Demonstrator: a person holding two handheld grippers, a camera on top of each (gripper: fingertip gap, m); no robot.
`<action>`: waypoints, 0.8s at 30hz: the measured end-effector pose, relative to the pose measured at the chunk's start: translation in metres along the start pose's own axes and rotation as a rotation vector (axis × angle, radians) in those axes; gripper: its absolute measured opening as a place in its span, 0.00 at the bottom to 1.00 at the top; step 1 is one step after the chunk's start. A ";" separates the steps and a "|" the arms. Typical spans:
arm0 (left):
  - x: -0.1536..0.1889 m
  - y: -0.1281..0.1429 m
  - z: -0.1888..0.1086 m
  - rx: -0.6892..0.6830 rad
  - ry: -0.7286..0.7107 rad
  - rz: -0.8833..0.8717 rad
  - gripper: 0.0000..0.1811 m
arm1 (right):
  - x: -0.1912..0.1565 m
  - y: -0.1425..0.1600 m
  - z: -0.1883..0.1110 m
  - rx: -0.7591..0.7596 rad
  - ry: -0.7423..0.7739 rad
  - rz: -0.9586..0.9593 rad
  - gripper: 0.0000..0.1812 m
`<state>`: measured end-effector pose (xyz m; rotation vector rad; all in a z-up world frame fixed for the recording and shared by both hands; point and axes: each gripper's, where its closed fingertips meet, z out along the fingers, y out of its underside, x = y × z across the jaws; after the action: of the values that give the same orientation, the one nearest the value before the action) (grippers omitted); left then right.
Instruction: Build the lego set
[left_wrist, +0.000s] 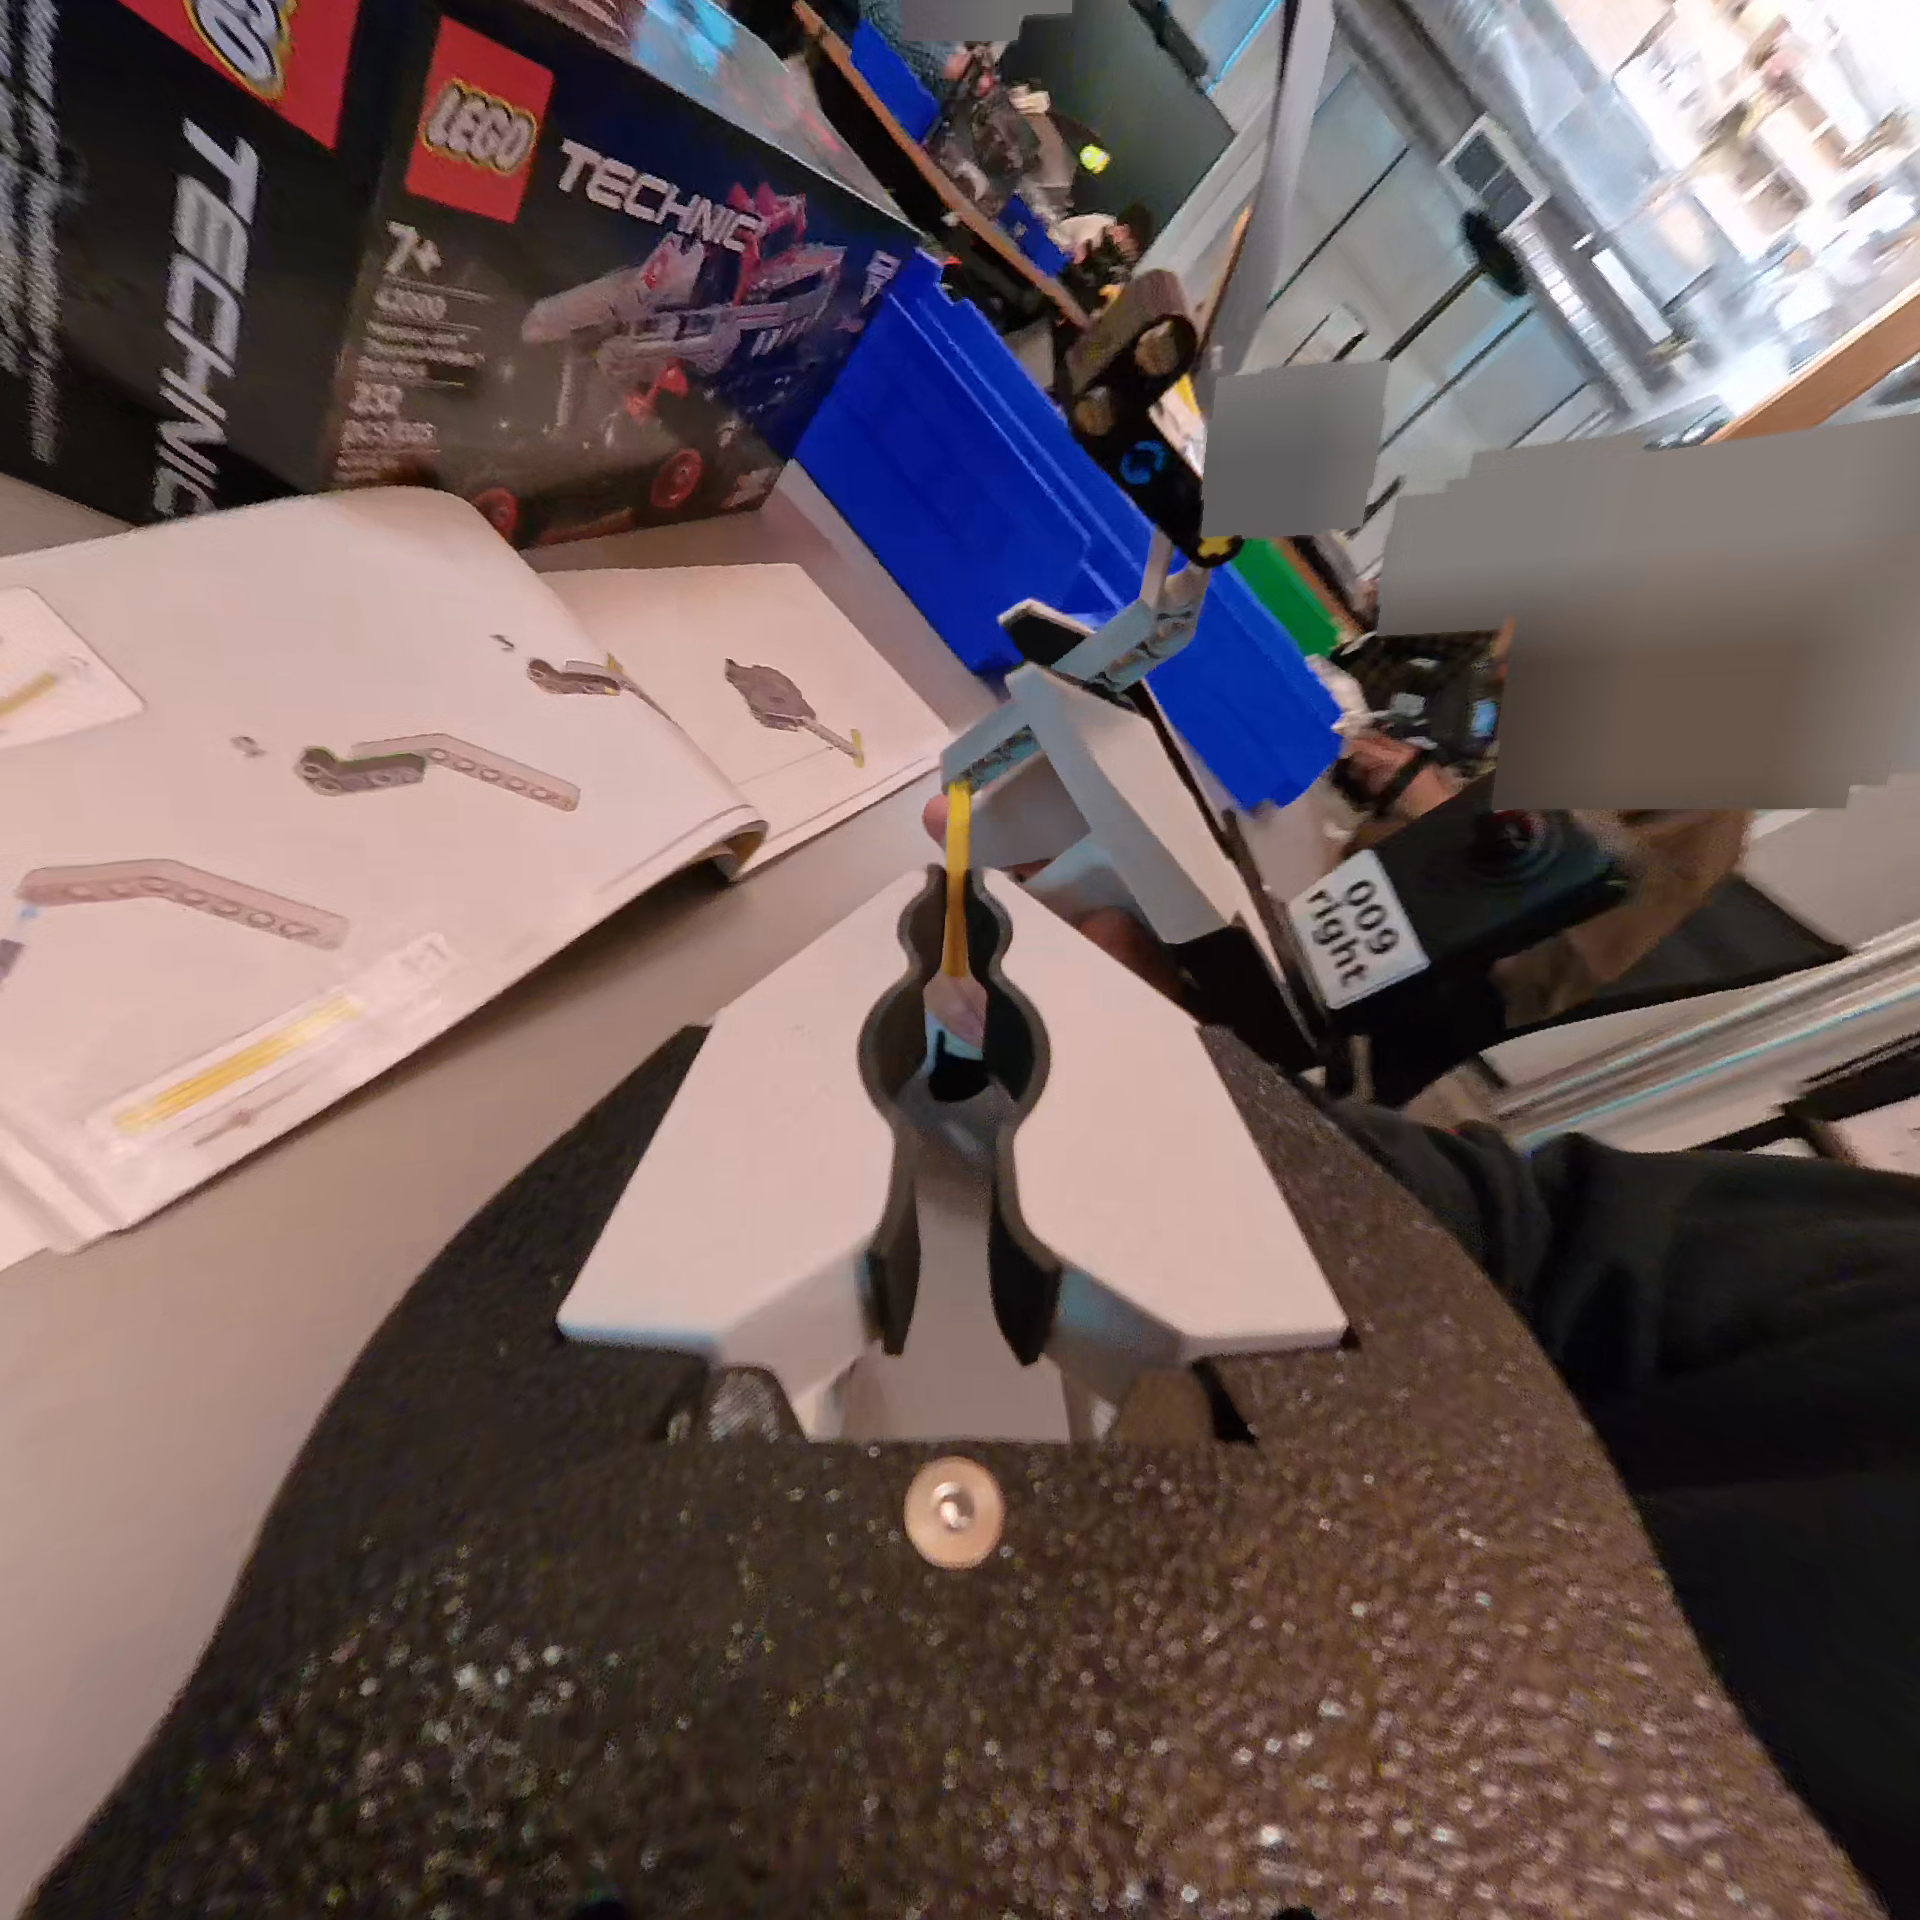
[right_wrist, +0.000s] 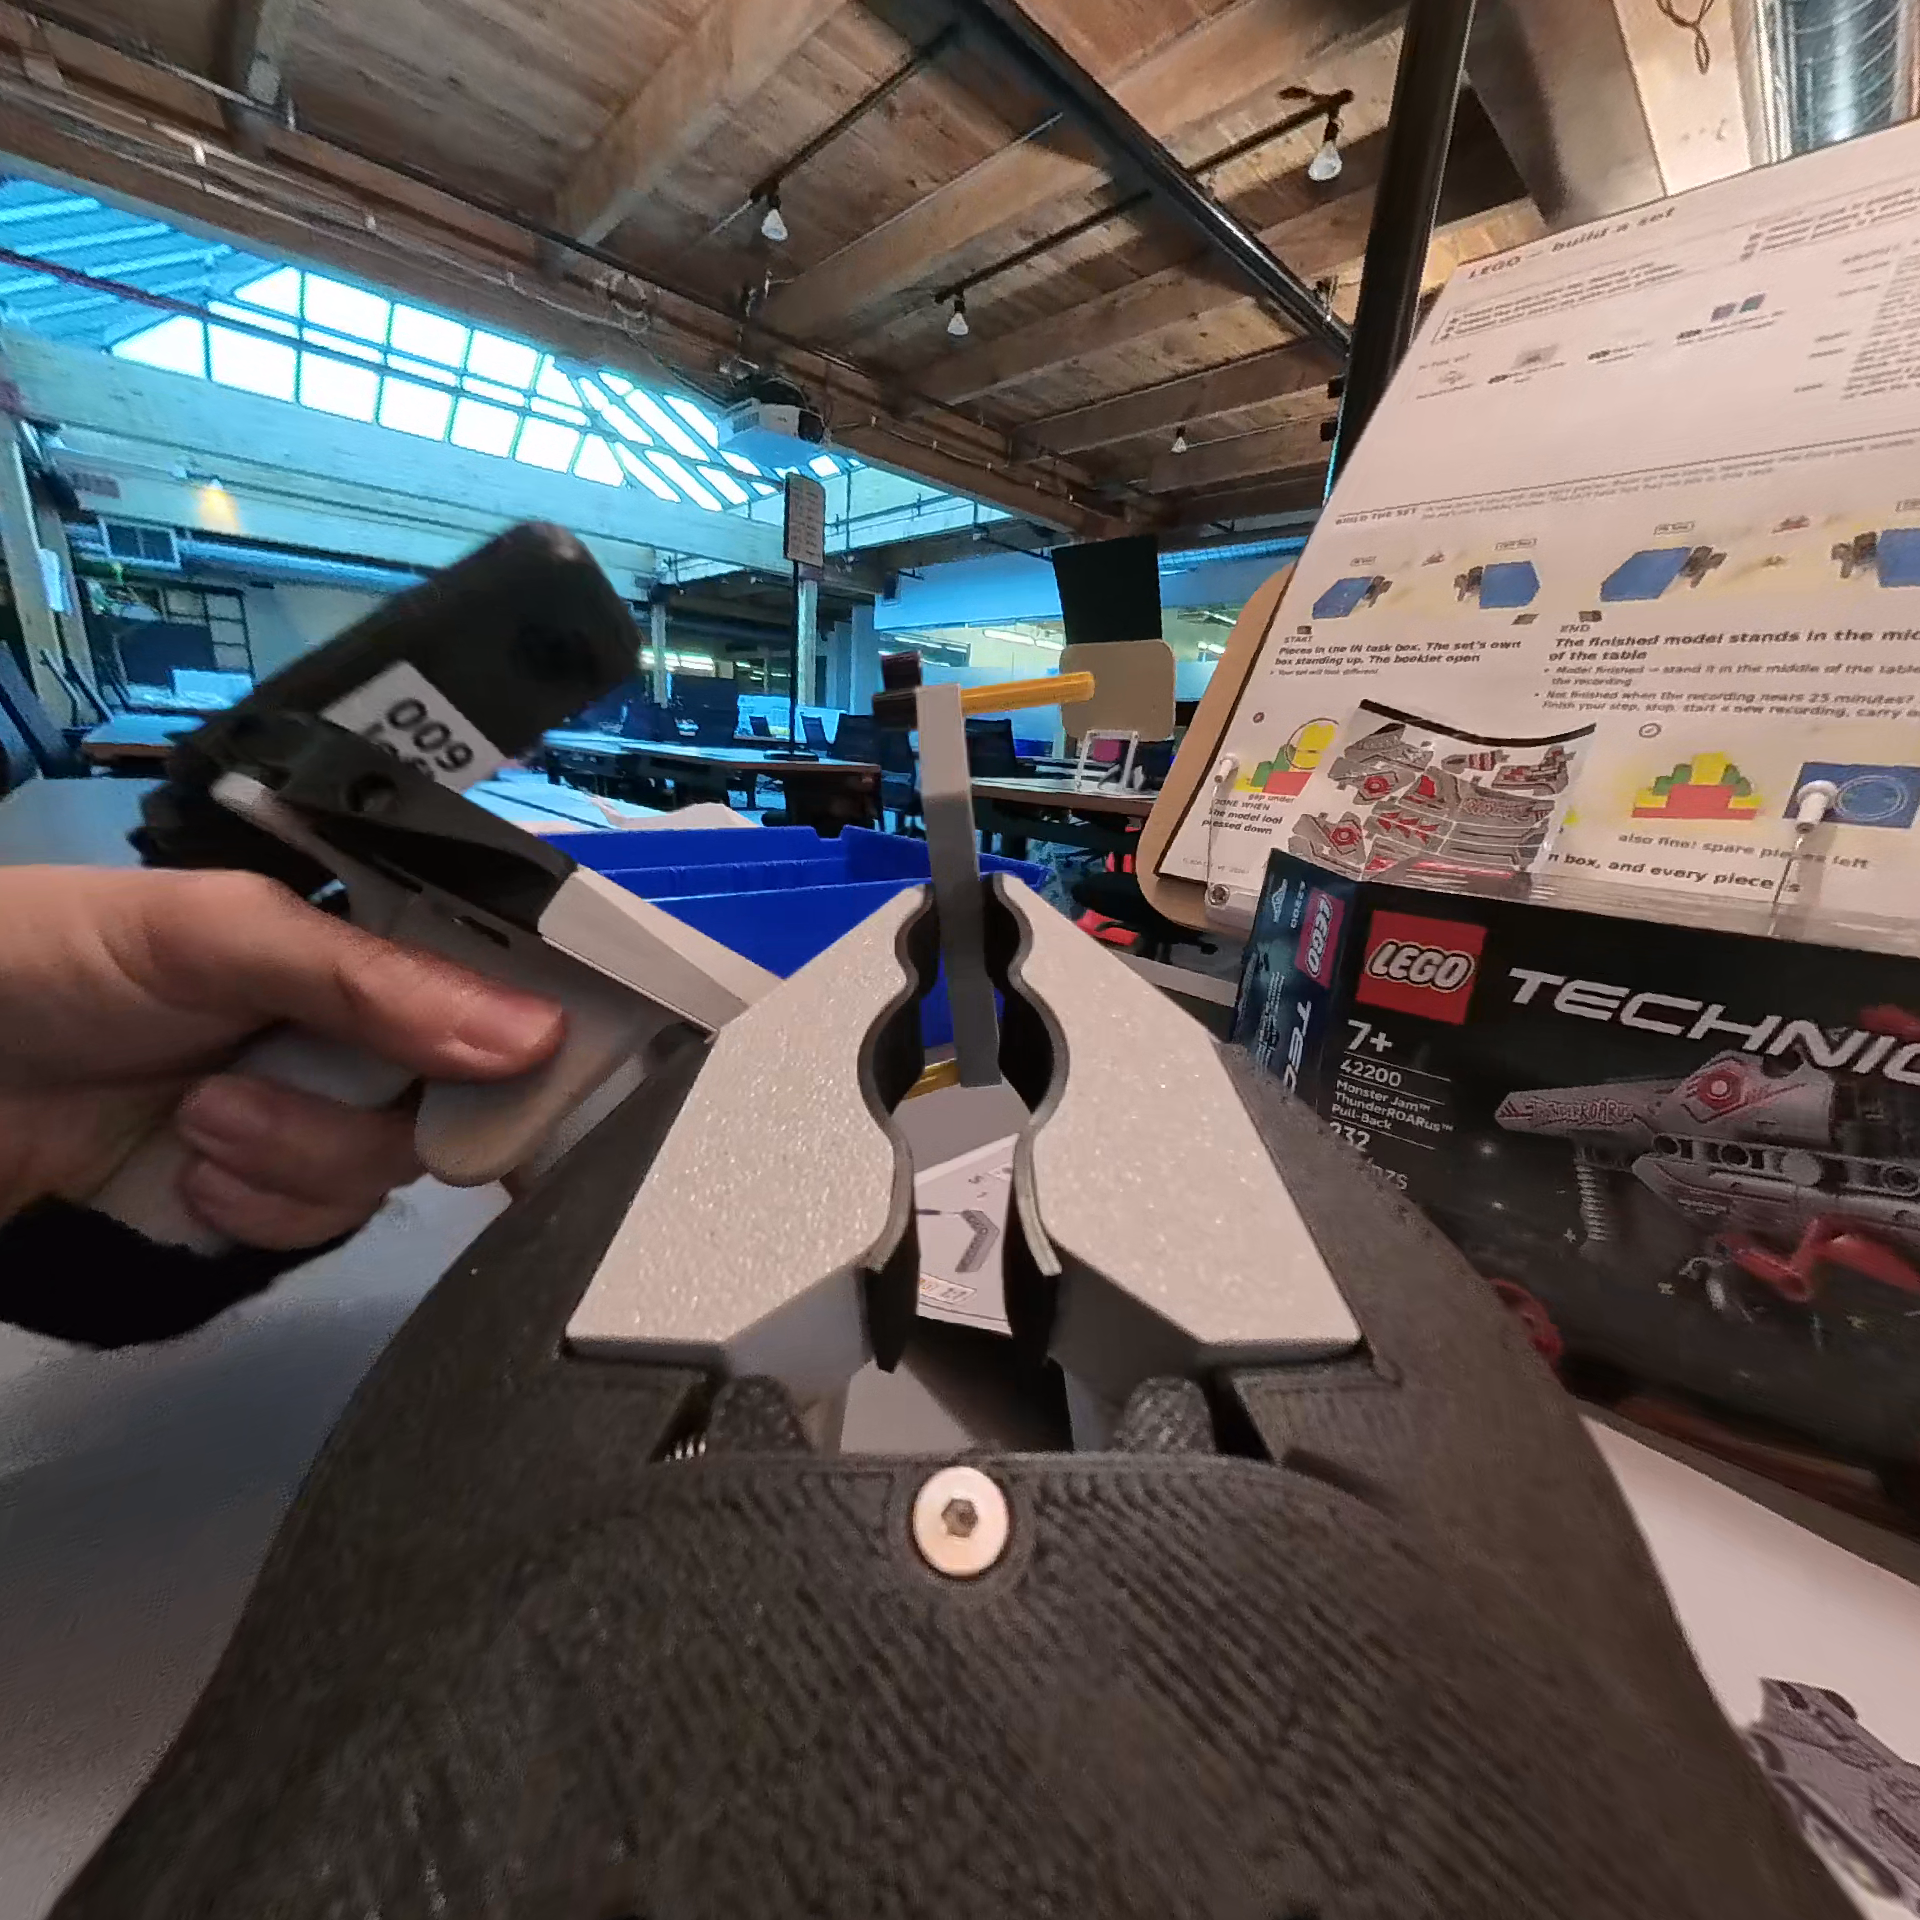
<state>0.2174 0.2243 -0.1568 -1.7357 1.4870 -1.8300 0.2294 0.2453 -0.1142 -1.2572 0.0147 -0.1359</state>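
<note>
— Any room to move on the left?
— The open instruction booklet covers the worktop there; bare surface lies nearer.
— And behind?
— The set box and blue bin stand just behind, blocking that side.

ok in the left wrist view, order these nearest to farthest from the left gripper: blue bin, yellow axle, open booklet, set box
1. yellow axle, gripped between the left gripper's fingertips.
2. open booklet, on the table to the left.
3. blue bin, ahead and to the right, past the booklet's far edge.
4. set box, upper left behind the booklet; bin and box are close to call.
</note>
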 end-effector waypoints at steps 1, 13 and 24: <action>0.000 0.000 0.000 -0.004 -0.032 0.044 0.01 | 0.000 0.000 0.000 0.001 0.002 -0.006 0.03; 0.002 -0.001 0.003 0.025 -0.029 0.056 0.00 | 0.000 -0.004 -0.001 0.015 0.005 0.023 0.04; 0.008 0.006 0.010 0.005 0.001 0.096 0.01 | -0.007 -0.008 -0.001 0.039 -0.037 0.096 0.03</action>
<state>0.2215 0.2109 -0.1584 -1.6317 1.5372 -1.7858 0.2219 0.2427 -0.1074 -1.2174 0.0399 -0.0300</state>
